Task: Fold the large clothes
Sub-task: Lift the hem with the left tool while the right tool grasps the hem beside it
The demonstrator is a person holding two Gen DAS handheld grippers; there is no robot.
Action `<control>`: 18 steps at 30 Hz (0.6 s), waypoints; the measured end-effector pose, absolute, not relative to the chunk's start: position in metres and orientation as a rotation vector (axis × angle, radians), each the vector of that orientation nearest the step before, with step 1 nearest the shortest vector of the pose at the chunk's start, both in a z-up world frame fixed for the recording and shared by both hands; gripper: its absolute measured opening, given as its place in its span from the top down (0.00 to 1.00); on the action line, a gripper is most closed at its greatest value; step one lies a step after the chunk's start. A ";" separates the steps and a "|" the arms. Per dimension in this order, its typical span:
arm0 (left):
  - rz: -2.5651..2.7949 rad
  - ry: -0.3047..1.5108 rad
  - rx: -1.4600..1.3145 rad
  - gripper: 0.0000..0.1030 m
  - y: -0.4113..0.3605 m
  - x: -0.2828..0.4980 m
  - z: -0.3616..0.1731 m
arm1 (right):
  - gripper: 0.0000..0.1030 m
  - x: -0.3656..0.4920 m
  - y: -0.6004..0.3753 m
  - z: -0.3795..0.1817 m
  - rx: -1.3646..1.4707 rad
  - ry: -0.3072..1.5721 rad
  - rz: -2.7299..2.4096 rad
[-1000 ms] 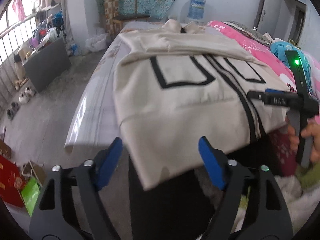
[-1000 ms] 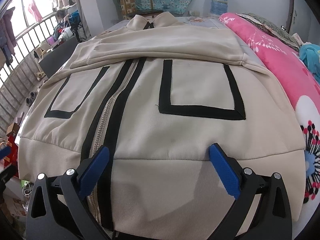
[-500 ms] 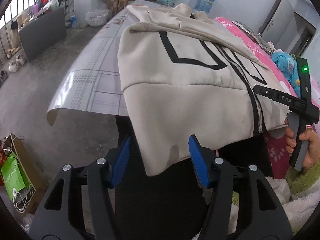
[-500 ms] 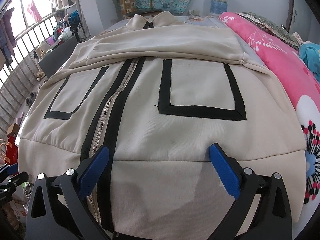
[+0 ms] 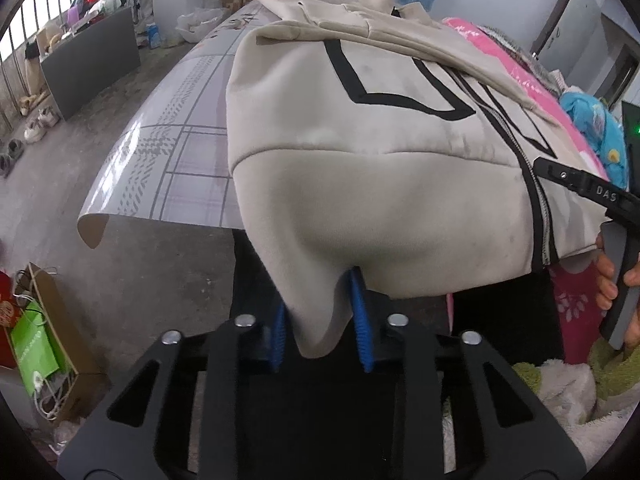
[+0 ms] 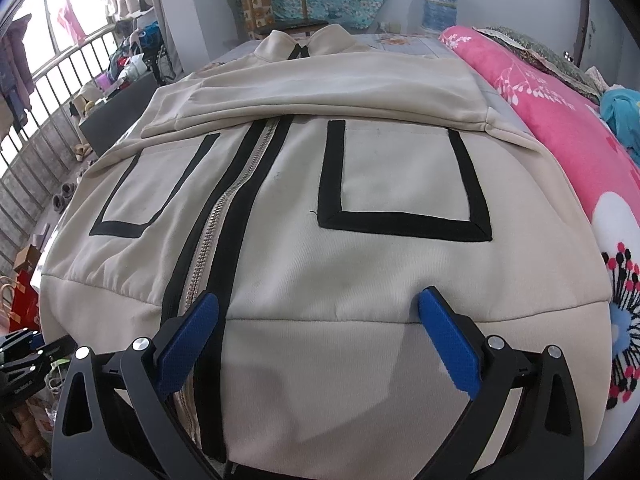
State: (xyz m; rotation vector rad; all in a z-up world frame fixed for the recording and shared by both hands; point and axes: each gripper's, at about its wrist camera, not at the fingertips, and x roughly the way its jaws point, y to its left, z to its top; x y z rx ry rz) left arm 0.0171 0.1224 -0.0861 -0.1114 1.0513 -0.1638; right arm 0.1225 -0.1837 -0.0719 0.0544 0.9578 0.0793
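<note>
On the table [image 5: 168,148], jacket [image 6: 360,208] collar-away, lengthwise.

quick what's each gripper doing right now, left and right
Left gripper: closing on the bottom corner of the beige jacket, pads pinching it.
Right gripper: open over the jacket's hem, holding nothing.

- The left gripper [image 5: 320,326] points steeply down; its jaws are closing, blue pads [image 5: 362,320] nearly together with a fold of the jacket hem [image 5: 316,312] between them.
- The right gripper [image 6: 318,334] points down, blue pads spread wide, holding nothing.
- A hand [image 5: 618,292] grips the right gripper's handle.
</note>
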 end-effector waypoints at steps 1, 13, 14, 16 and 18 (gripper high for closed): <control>-0.155 1.054 -0.096 0.80 0.120 0.017 -0.085 | 0.06 0.121 -0.184 -0.071 0.051 0.956 0.081; -0.115 1.053 0.002 0.86 0.108 0.016 -0.080 | 0.06 0.060 -0.252 -0.048 0.172 0.993 -0.023; -0.119 1.054 0.000 0.86 0.109 0.016 -0.081 | 0.06 0.055 -0.258 -0.046 0.177 0.998 -0.039; -0.125 1.055 0.002 0.86 0.109 0.017 -0.081 | 0.06 0.045 -0.271 -0.043 0.188 1.007 -0.068; -0.127 1.056 0.007 0.86 0.109 0.018 -0.082 | 0.07 0.036 -0.283 -0.041 0.195 1.012 -0.101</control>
